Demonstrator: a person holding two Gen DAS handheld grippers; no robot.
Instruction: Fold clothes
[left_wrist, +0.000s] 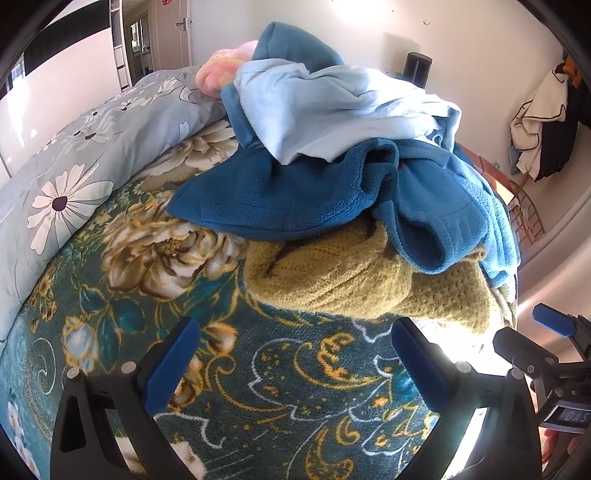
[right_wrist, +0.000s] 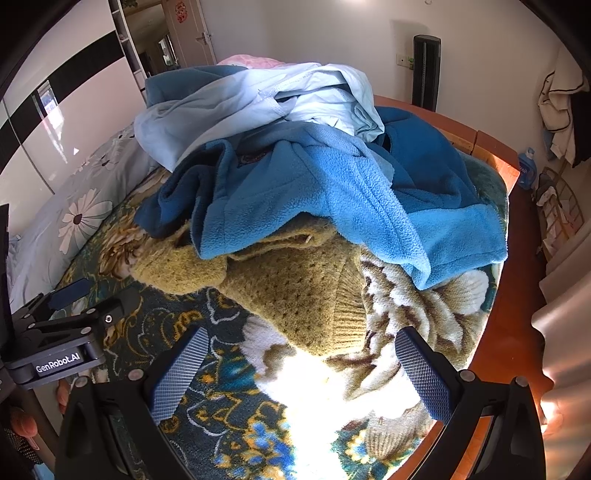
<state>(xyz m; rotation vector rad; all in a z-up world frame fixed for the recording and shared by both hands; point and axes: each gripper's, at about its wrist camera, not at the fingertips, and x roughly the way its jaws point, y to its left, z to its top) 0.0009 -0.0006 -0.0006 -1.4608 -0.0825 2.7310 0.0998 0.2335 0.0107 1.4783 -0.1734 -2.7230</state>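
Lying in a loose heap on the bed, the clothes are unfolded as they show: an olive knit sweater (right_wrist: 295, 291) at the bottom front, a blue fleece garment (right_wrist: 332, 184) draped over it, and a pale blue garment (right_wrist: 240, 107) crumpled on top. The heap sits ahead of both tongs, toward the bed's far right corner, and the sweater's ribbed hem reaches nearest to them, its length running roughly from the near right up toward the far left. The right tongs (right_wrist: 303, 365) stand wide, holding nothing, with that hem just beyond their tips, so I judge them the nearer pair; the left tongs (left_wrist: 295, 354) are wide and bare too, over the floral blanket (left_wrist: 147, 295) with the sweater's rolled edge a little farther ahead. Only the right view shows the hem and the wooden bed frame (right_wrist: 495, 155) at the right edge; only the left view shows the flowered quilt (left_wrist: 74, 177) along the left edge and a pink bundle (left_wrist: 221, 66) behind the heap
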